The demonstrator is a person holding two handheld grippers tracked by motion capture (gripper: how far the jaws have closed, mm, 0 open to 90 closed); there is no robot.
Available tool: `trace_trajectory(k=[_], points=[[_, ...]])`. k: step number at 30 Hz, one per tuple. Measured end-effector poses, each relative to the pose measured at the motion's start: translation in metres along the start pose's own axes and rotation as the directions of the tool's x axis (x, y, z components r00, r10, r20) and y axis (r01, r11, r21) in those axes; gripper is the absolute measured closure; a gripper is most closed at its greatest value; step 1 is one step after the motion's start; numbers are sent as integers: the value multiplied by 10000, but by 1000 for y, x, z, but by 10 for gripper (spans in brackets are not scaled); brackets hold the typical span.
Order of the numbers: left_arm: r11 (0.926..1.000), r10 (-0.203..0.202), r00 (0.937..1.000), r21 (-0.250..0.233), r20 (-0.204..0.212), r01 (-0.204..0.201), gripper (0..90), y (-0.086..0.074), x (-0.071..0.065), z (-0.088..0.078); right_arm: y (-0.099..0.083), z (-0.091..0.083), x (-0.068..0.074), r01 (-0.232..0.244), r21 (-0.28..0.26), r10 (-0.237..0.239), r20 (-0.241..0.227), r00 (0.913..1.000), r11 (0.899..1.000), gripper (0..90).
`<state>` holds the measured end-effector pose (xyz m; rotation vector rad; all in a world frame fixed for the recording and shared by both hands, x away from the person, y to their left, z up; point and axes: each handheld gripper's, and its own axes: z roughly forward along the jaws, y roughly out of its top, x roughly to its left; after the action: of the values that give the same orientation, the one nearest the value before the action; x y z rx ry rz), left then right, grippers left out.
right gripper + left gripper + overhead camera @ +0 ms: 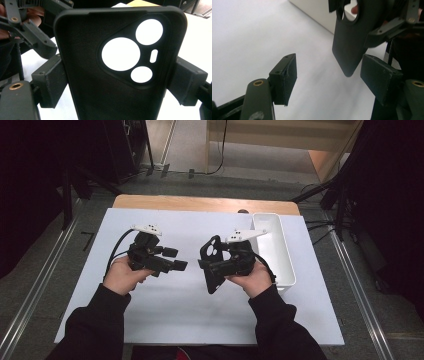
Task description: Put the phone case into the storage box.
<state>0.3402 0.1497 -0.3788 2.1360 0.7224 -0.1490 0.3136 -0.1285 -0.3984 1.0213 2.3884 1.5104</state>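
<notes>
While the right gripper clamps a black phone case above the white surface near its right edge, its lower end cropped, the left gripper gapes empty.

We see a wooden table whose top is mostly covered by a white sheet, with a strip of bare wood left along the far edge. Around it we find grey floor with metal rails running along both sides. Beyond the table we make out a pale wooden panel and a dark cable crossing the floor. The upper corners lie in deep shadow.
</notes>
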Motion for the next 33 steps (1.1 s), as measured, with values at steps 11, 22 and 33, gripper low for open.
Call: trace_trajectory(k=[11, 22, 33], points=[[9999, -12, 9997, -172, -238, 8, 253, -27, 0, 11, 0, -4, -3, 152, 128, -151, -120, 9998, 9998, 117], [9995, -15, 9980, -321, -624, -5, 252, -51, 1, 12, 2, -12, -8, 332, 27, -331, -118, 9994, 9994, 118], [9997, 48, 9977, -246, -683, -65, 251, -68, 3, 16, 4, -17, -11, 173, 179, -167, -296, 9994, 9997, 118]])
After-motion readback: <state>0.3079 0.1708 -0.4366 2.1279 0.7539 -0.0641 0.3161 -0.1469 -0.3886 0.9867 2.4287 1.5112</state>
